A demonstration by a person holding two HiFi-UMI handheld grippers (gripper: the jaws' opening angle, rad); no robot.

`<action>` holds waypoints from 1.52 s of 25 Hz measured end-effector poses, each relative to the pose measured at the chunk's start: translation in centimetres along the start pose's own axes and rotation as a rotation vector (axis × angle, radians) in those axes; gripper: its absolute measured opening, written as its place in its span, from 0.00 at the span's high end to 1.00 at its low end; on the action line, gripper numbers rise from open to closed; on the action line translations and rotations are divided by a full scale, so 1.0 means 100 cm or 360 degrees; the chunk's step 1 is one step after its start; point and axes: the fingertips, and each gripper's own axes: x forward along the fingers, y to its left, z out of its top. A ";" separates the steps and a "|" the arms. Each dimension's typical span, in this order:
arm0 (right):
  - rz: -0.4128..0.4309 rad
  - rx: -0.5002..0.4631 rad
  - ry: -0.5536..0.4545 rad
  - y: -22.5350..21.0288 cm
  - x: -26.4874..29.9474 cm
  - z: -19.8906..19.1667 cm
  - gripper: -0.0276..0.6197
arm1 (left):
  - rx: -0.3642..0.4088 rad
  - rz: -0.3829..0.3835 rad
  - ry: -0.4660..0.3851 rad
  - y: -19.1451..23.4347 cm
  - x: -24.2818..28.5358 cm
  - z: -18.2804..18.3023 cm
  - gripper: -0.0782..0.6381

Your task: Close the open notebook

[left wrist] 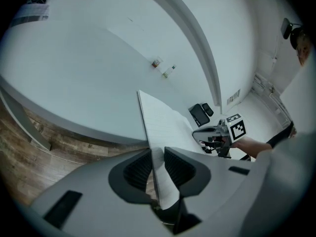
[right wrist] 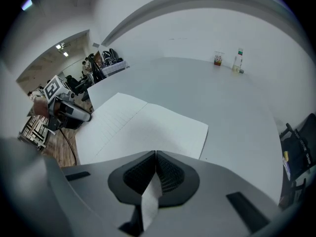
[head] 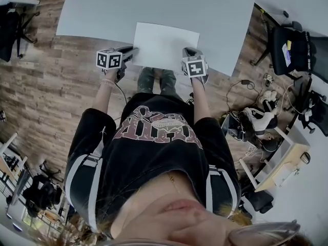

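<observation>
The right tongs (right wrist: 156,157) clench the near edge of the notebook (right wrist: 148,127); the left tongs (left wrist: 157,157) stand released, jaws straddling its left edge.

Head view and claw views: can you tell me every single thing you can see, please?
Table: one, pale grey, in front of the person.
Notebook: one, white pages, open at the table's near edge.
Small containers: two, one clear, one with red on it, on the table's far side.
Office chairs: at least two, black, on the floor to either side.
Floor: brown wood, around the table.
Shirt: one, black with print, on the person.
Left claw: one, grey, open, the notebook's left page between its jaws.
Right claw: one, grey, shut on the notebook's near right edge.
</observation>
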 end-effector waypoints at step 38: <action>0.0004 0.0029 -0.0031 -0.001 -0.001 -0.001 0.93 | 0.0186 -0.0238 -0.0055 -0.124 -0.025 0.039 0.81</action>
